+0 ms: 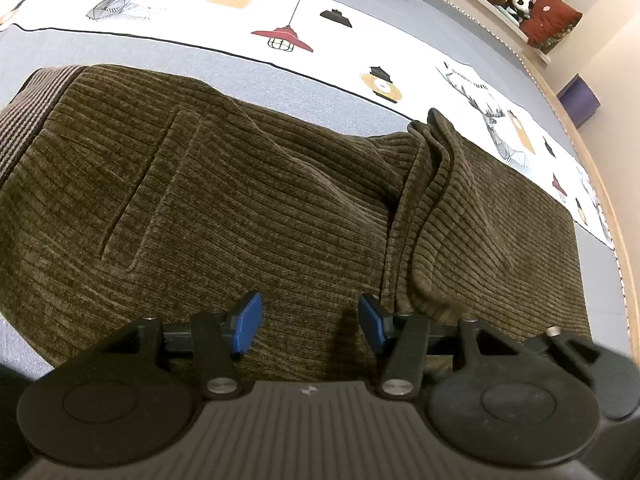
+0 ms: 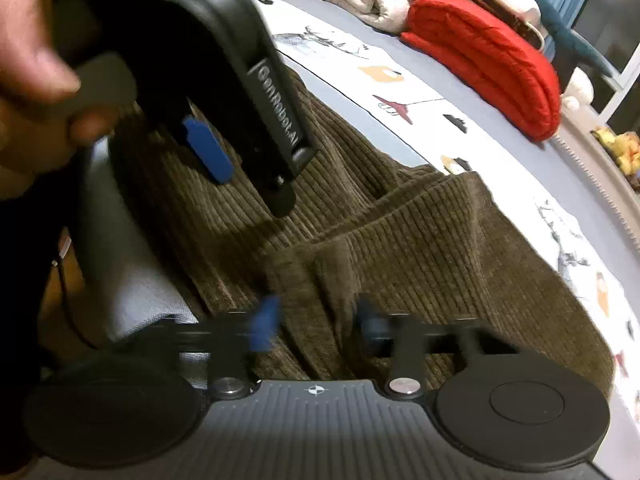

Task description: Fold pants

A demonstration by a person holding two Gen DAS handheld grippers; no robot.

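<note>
Pants (image 1: 240, 200): ribbed brown corduroy, soft matt. Left hand-held gripper (image 1: 310, 322): matt black plastic, blue ridged pads (image 1: 248, 322).

Indoor light, moderate. Right wrist view is motion-blurred, worst around the right gripper (image 2: 316, 320). Both views bow at edges.

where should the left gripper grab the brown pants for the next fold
Probably the bunched ridge of the pants, just right of the open left gripper. It stands up in stacked pleats, so the fingers can close across it from the near edge; the flat cloth elsewhere offers no raised edge.
</note>
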